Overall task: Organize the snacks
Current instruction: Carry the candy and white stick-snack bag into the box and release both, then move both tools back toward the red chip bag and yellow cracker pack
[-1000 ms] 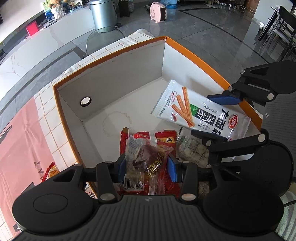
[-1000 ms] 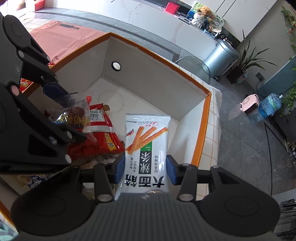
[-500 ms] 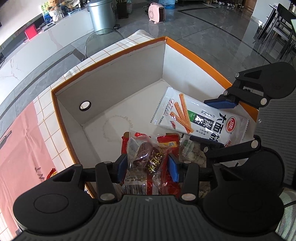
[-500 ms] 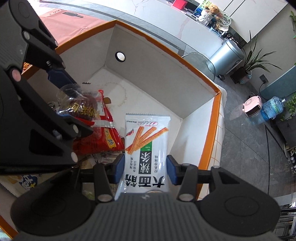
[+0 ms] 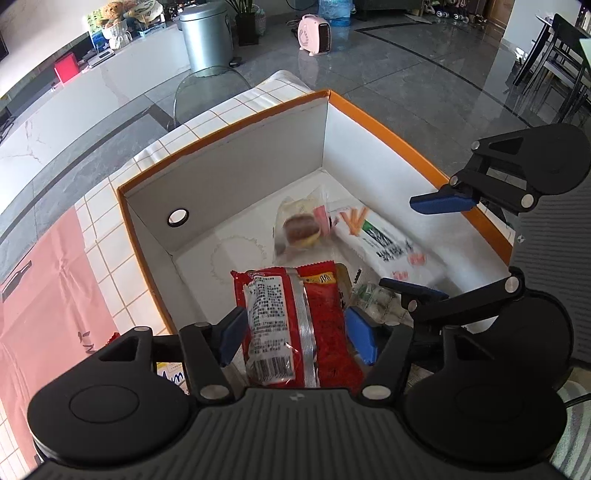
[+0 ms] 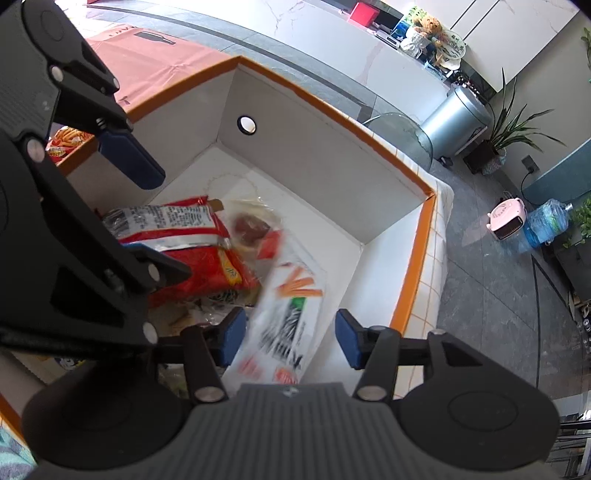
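Here both grippers hang over the orange-rimmed box (image 5: 399,142). Left gripper (image 5: 297,330) jaws opening, bun packet (image 5: 299,229) blurred on the box floor. Right gripper (image 6: 286,338) jaws opening, white snack bag (image 6: 284,314) loose between them, blurred.

A lived-in home, an open living and dining space. Glossy grey floor tiles (image 5: 424,74) run past a steel pedal bin (image 5: 207,37), a pink fan heater (image 5: 314,33), a potted plant (image 6: 506,136) and a water jug (image 6: 550,221). Far right stand dark dining chairs (image 5: 554,62); a long white marble counter (image 6: 332,48) carries teddy bears (image 6: 424,26) and clutter.
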Available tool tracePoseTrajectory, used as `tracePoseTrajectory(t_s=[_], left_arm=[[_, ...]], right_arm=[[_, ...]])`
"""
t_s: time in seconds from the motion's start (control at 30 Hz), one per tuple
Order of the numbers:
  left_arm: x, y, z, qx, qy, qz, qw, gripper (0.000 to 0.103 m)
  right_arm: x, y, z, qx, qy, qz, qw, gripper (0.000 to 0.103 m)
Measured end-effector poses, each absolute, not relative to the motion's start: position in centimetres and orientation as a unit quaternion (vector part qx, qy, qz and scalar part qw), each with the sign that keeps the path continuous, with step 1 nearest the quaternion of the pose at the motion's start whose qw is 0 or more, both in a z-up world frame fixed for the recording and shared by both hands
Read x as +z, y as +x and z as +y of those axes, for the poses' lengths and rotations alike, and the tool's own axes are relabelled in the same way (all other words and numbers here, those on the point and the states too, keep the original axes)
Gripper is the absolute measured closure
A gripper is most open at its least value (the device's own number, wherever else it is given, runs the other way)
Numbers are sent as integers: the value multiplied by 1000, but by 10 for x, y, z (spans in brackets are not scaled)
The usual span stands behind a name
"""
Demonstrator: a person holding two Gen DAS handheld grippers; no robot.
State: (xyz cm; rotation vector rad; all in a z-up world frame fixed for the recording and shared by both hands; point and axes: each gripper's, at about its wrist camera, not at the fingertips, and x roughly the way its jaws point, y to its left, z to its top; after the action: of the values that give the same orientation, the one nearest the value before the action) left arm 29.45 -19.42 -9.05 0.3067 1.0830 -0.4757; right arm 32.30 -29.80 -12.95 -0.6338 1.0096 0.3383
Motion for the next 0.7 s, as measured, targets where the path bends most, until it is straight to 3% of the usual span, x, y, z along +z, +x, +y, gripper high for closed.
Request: tracePoseTrajectory(t_s=[0.33,0.7], left_arm=[[-53,268,-182,-216,129,471,845,30],[-8,224,-159,-206,97,415,881,28]], right_arm=[[-100,304,-303,137,-257,468,835,40],[-69,261,-300,107,-149,455,872,39]])
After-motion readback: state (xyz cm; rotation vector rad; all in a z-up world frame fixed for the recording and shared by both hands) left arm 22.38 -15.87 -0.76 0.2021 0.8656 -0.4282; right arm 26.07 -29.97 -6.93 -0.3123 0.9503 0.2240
